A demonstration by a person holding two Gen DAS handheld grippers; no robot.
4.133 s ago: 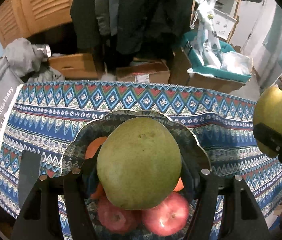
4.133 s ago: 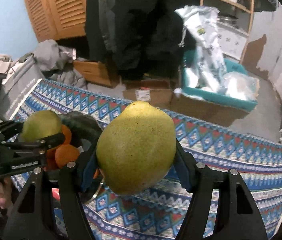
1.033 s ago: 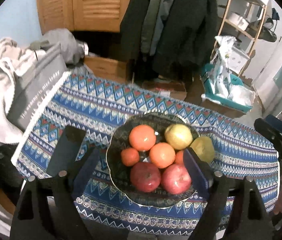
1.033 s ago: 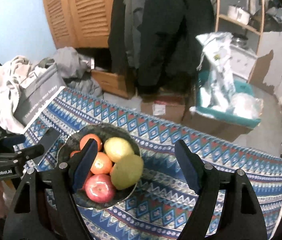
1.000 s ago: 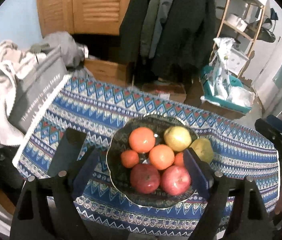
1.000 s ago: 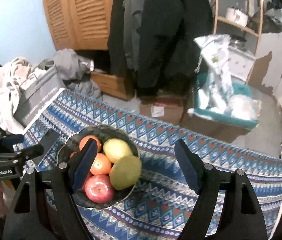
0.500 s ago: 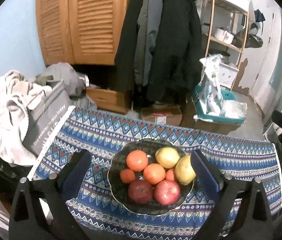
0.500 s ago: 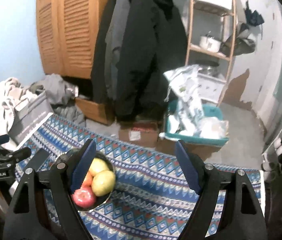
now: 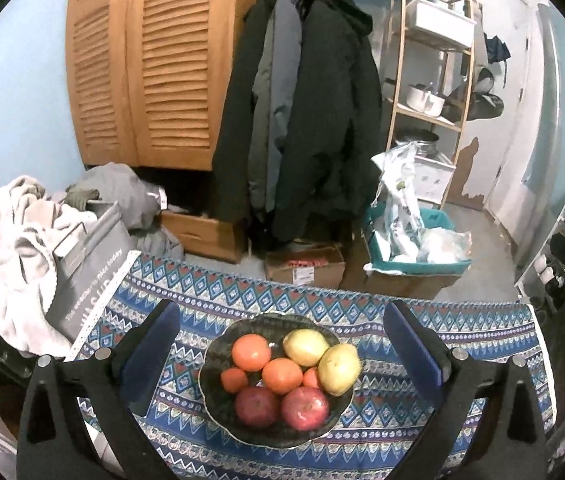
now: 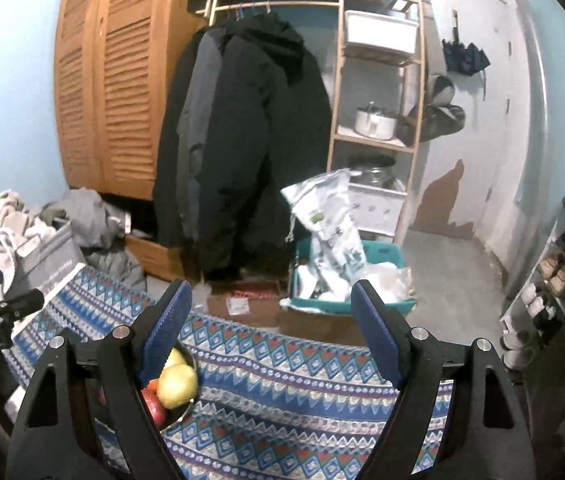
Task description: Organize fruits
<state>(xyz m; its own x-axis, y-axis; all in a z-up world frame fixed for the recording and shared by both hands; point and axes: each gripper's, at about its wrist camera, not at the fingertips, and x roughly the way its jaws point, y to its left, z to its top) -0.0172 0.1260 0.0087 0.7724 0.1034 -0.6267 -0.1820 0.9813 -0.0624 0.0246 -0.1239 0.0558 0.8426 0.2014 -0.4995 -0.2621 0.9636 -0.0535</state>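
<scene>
- While both tools hang clear above the desk (image 9: 482,328) with its blue zigzag-patterned cloth, the thing to watch is the dark scalloped glass bowl (image 9: 218,396) piled with fruit: it sits squarely ahead of and below the left hand-held gripper (image 9: 280,348), framed between its two blue-padded fingers.
- That left hand-held gripper is spread as wide as it goes and carries nothing; no pad touches bowl or fruit.
- In the bowl: two yellow-green pears (image 9: 338,368) on the right side, touching each other, orange tangerines (image 9: 251,352) in the middle and left, two red apples (image 9: 304,407) at the near rim.
- The outer pear leans on the right rim, its long axis running roughly front to back.
- From the right hand-held gripper (image 10: 270,328) the bowl lies low and off to the left, half hidden behind its left finger; only a pear and a bit of apple peek out.
- This one is released too, jaws apart, only cloth and floor between them.
- My read: the left hand is the better lined up for any further touch on the bowl.
- No loose fruit shows on the cloth, so the sorting looks about finished.
</scene>
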